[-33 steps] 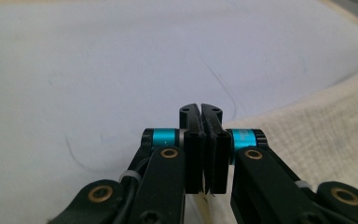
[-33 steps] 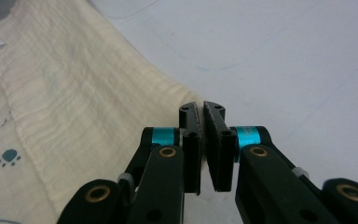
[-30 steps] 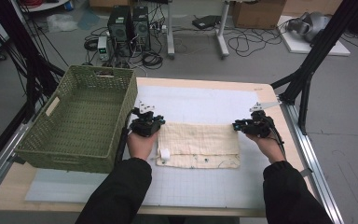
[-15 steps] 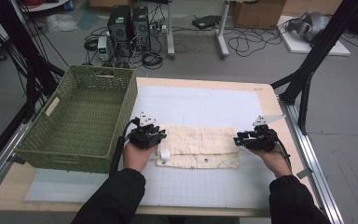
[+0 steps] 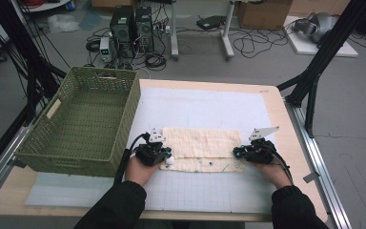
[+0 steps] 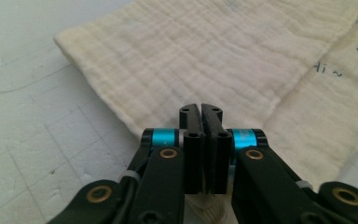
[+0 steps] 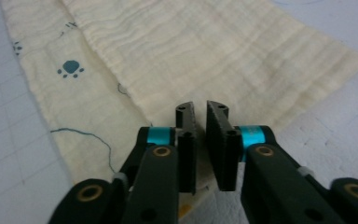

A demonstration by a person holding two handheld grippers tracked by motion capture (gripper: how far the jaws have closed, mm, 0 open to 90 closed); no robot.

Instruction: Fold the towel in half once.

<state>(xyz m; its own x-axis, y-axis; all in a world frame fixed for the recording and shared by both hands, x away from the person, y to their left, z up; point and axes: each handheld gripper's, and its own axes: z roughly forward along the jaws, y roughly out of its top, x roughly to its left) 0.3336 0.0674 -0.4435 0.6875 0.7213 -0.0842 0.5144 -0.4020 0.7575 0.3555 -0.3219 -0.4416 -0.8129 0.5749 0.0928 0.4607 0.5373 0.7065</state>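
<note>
Right now both my grippers sit at the near long edge of the cloth (image 5: 202,143), which lies folded in the middle of the white mat (image 5: 205,107) on the table (image 5: 274,95), closer to my edge than the far one. My left gripper (image 5: 166,155) has just closed on the cloth's near-left corner; from its own camera the jaws stand pressed together with a little tuft of fabric bunched beneath them. My right gripper (image 5: 237,153) has just been closing at the near-right corner, and its camera shows a thin slit between the jaws with the cloth's edge running under them, so I judge it pinched on the cloth, though less surely.

I expect this cloth to be light, soft and floppy, with a crinkled weave that should not slip. Corners are the place to hold it, both layers together, or the top fold will slide off.

From above I see the whole layout, including the green basket (image 5: 83,119) at the left edge. Up close, the right gripper view shows a paw print (image 7: 70,68) and a loose blue thread (image 7: 91,140) on the lower layer.
</note>
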